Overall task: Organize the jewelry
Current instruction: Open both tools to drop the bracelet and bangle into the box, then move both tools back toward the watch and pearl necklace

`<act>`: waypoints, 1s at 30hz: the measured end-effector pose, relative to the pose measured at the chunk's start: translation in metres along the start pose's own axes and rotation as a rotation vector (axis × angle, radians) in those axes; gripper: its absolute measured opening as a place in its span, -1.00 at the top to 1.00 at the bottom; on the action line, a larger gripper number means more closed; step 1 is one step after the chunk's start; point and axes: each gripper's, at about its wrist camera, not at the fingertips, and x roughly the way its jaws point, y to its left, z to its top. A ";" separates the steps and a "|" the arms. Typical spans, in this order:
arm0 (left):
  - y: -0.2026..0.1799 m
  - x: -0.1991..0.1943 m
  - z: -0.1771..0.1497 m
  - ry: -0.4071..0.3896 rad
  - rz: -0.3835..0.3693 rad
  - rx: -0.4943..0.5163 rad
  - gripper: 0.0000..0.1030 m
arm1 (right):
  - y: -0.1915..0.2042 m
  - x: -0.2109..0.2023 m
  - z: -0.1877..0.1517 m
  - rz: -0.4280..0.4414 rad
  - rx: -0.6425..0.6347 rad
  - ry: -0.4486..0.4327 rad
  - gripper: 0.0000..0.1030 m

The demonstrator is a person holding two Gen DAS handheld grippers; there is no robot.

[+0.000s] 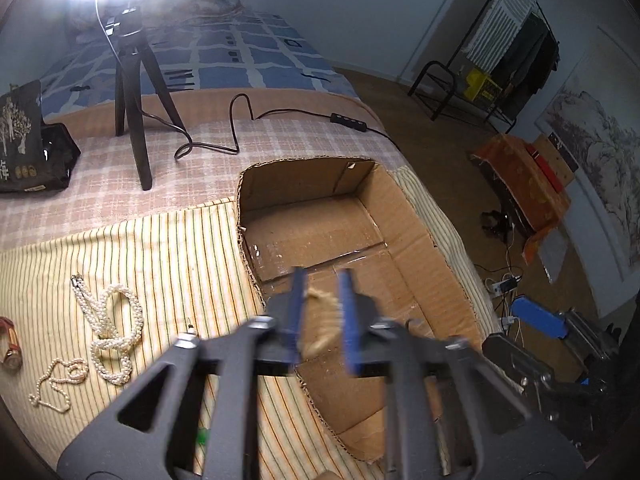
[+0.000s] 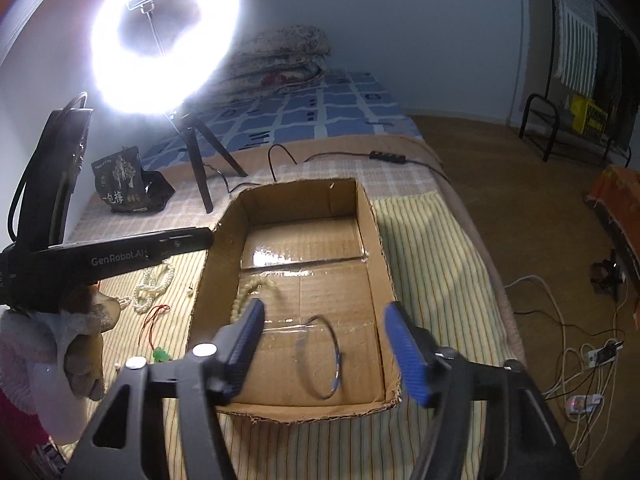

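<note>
Beaded piece pinched over the cardboard box, ready to drop

Your left gripper pinches a blurred beige beaded strand directly above the box floor, long axis hanging down; release looks next. Your right gripper gapes wide and empty over the box's near end, above a bangle. Pearl necklaces lie left of the box. The left gripper's side reads "GenRobot.AI".

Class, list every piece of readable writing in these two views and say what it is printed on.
"GenRobot.AI": white lettering on the black body of the left gripper, seen in the right wrist view.
Black pouch: pale tree design with Chinese characters and small print, too blurred to read.
Nothing else is legible.
</note>
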 end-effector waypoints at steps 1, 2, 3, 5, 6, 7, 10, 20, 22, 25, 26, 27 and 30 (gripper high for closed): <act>-0.001 -0.002 0.000 -0.007 0.003 0.002 0.11 | 0.002 -0.001 0.000 0.001 -0.005 -0.003 -0.32; -0.003 -0.005 0.000 -0.021 0.007 0.008 0.10 | 0.002 -0.002 0.000 0.000 -0.006 -0.005 -0.37; -0.004 -0.007 0.000 -0.026 0.012 0.015 0.10 | 0.002 -0.003 0.000 -0.004 -0.005 -0.009 -0.42; -0.007 -0.012 0.000 -0.033 0.016 0.028 0.10 | -0.001 -0.003 0.000 -0.006 0.000 -0.011 -0.43; -0.008 -0.013 0.000 -0.035 0.017 0.032 0.10 | -0.001 -0.004 0.000 -0.006 0.002 -0.009 -0.43; -0.010 -0.015 0.000 -0.040 0.021 0.037 0.10 | -0.002 -0.004 0.000 -0.008 0.006 -0.009 -0.43; -0.011 -0.019 0.000 -0.047 0.027 0.042 0.10 | -0.003 -0.004 -0.001 -0.008 0.013 -0.008 -0.43; 0.000 -0.036 -0.004 -0.059 0.052 0.039 0.10 | 0.003 -0.010 -0.001 0.002 0.012 -0.013 -0.43; 0.005 -0.042 -0.005 -0.066 0.057 0.032 0.10 | 0.006 -0.011 -0.001 0.006 0.004 -0.010 -0.43; 0.013 -0.054 -0.006 -0.077 0.061 0.029 0.10 | 0.013 -0.015 0.000 0.017 -0.005 -0.020 -0.47; 0.016 -0.059 -0.006 -0.083 0.068 0.035 0.10 | 0.016 -0.017 0.000 0.019 -0.010 -0.025 -0.50; 0.019 -0.065 -0.007 -0.091 0.079 0.041 0.10 | 0.019 -0.018 0.000 0.022 -0.017 -0.031 -0.52; 0.032 -0.082 -0.008 -0.105 0.095 0.042 0.10 | 0.030 -0.022 0.001 0.032 -0.042 -0.048 -0.52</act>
